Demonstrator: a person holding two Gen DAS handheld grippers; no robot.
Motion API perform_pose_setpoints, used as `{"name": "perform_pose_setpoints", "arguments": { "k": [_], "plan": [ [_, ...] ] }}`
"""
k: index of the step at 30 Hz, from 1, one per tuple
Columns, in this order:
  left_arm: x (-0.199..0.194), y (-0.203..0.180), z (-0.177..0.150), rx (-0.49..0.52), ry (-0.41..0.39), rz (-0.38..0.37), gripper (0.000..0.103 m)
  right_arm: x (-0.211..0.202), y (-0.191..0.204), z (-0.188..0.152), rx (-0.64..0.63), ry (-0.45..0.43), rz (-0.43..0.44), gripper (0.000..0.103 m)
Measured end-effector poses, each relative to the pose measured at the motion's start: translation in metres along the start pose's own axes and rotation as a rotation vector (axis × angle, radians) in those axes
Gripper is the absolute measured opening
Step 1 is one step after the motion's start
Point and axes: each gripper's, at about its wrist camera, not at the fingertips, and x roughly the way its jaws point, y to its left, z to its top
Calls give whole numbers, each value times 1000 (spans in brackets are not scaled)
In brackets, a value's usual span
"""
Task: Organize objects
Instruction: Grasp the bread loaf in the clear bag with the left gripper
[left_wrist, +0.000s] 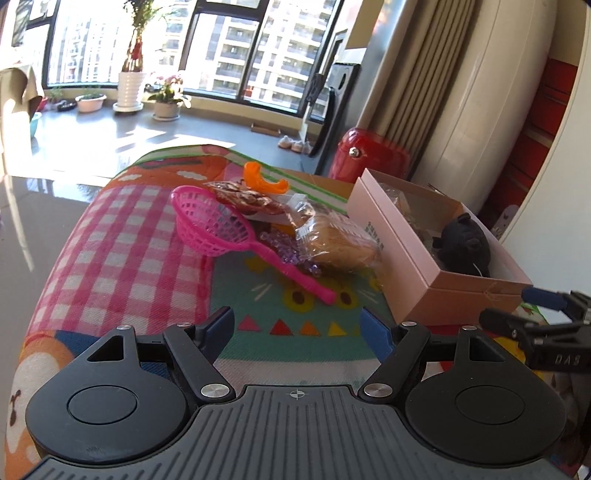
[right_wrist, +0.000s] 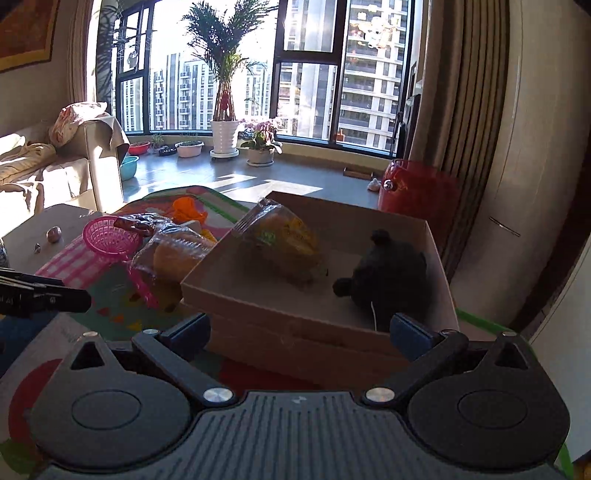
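Observation:
An open pink box (left_wrist: 391, 236) (right_wrist: 295, 317) stands on the colourful mat (left_wrist: 129, 236). Inside lie a black plush toy (left_wrist: 465, 243) (right_wrist: 391, 280) and a clear snack packet (right_wrist: 280, 240). Left of the box lie a wrapped bread packet (left_wrist: 340, 240) (right_wrist: 177, 254), a pink toy strainer (left_wrist: 214, 229) (right_wrist: 110, 236), purple beads (left_wrist: 284, 247), a dark snack packet (left_wrist: 247, 199) and an orange piece (left_wrist: 262, 181) (right_wrist: 188, 210). My left gripper (left_wrist: 299, 328) is open and empty, short of the strainer's handle. My right gripper (right_wrist: 299, 332) is open and empty at the box's near wall.
A red suitcase (left_wrist: 369, 155) (right_wrist: 417, 192) stands behind the table by the curtain. A sofa (right_wrist: 48, 173) is at the left. Potted plants (right_wrist: 225, 136) line the window. The mat's left edge drops to a glossy floor (left_wrist: 37, 221).

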Motion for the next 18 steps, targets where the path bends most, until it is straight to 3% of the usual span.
{"name": "perform_pose_setpoints", "arguments": {
  "k": [5, 12, 18],
  "plan": [
    [5, -16, 3, 26, -21, -14, 79, -2, 5, -22, -10, -28, -52, 103],
    [12, -31, 30, 74, -66, -26, 79, 6, 2, -28, 33, -20, -39, 103],
    [59, -41, 72, 53, -95, 86, 79, 1, 4, -30, 29, -45, -50, 103]
  ]
}}
